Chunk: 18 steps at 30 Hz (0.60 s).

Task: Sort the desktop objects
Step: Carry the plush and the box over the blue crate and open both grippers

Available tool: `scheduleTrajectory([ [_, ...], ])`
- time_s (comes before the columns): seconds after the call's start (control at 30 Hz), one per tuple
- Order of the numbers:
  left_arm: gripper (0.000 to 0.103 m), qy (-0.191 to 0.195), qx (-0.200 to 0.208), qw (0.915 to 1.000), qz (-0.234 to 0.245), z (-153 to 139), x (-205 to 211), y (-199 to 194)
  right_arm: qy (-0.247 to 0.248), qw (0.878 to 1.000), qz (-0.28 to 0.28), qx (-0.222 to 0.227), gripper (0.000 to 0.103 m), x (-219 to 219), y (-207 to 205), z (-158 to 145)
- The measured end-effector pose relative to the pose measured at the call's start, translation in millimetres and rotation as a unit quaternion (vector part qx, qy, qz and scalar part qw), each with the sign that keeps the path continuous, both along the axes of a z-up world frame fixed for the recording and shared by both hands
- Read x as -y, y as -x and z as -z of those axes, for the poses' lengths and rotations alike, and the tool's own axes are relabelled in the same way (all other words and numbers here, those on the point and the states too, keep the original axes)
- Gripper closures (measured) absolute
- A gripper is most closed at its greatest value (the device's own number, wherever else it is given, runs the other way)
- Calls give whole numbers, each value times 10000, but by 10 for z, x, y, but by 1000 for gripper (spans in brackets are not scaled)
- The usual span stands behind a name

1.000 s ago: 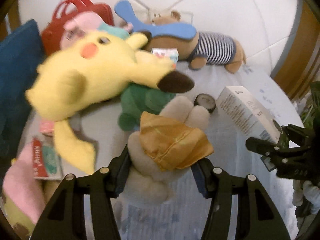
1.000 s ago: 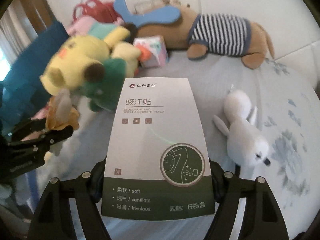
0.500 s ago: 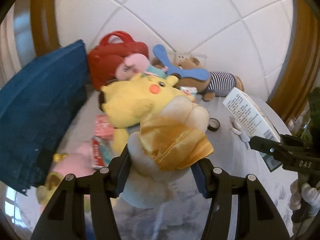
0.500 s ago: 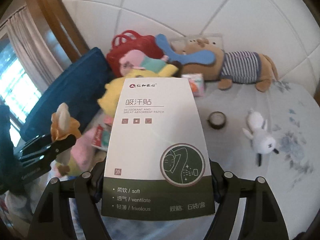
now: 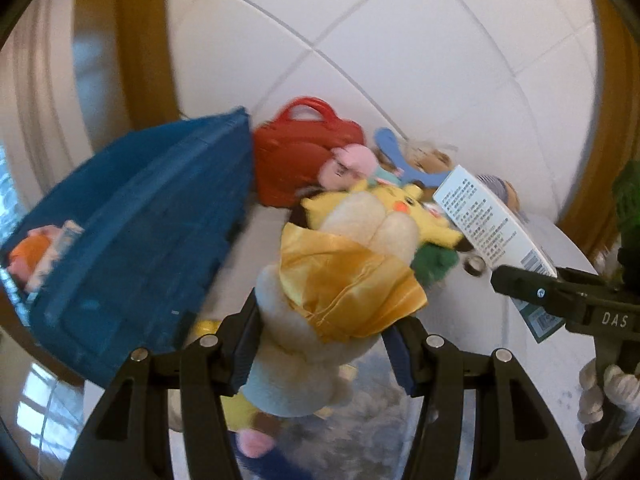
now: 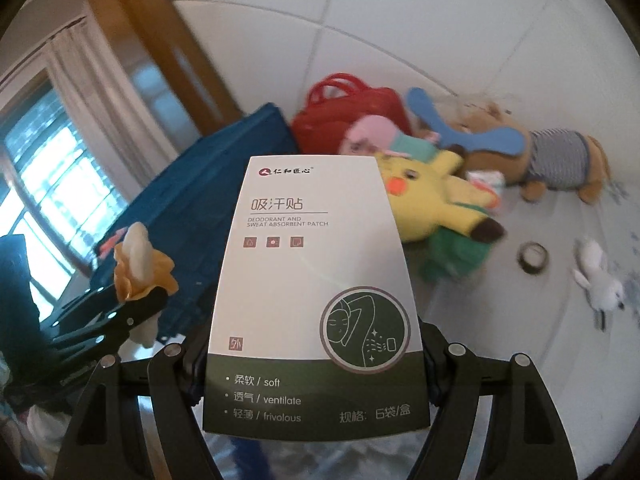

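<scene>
Now left gripper [image 5: 326, 350] pinches plush [image 5: 340, 276] clear of counter [image 5: 516, 364]; right gripper [image 6: 312, 376] clamps box [image 6: 316, 280], long axis pointing forward. Blue bin [image 5: 136, 232] lies left of both, nearer left gripper; likely drop spot.

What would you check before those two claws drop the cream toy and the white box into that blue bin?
1. Left gripper shut on the cream plush toy: ok.
2. Right gripper shut on the white box: ok.
3. Blue bin within view of both cameras: ok.
4. Free room inside the bin: cannot tell; only a corner holding orange and pink items shows.
5. Grippers apart from each other: ok; the right one sits off to the side in the left wrist view.
6. Yellow plush and roll of tape on the table, away from the bin: ok.
</scene>
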State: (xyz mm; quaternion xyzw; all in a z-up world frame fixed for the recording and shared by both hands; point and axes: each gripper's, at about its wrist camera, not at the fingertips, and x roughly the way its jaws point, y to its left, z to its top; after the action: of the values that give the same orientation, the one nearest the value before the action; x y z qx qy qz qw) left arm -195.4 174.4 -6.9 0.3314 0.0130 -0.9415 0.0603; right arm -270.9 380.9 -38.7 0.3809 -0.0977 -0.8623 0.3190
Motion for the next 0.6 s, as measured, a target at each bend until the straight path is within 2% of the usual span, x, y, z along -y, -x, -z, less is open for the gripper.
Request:
scheduleTrajectory([
  [0.3,48,-60,-347,9974,-628,-300,704,-104,122,9985,-504,-180,26,705,88,-246],
  [0.6,48,204,-725,9934,-870,-668,1874,-7,266,9942,-775,-701,26,1848,250,-671],
])
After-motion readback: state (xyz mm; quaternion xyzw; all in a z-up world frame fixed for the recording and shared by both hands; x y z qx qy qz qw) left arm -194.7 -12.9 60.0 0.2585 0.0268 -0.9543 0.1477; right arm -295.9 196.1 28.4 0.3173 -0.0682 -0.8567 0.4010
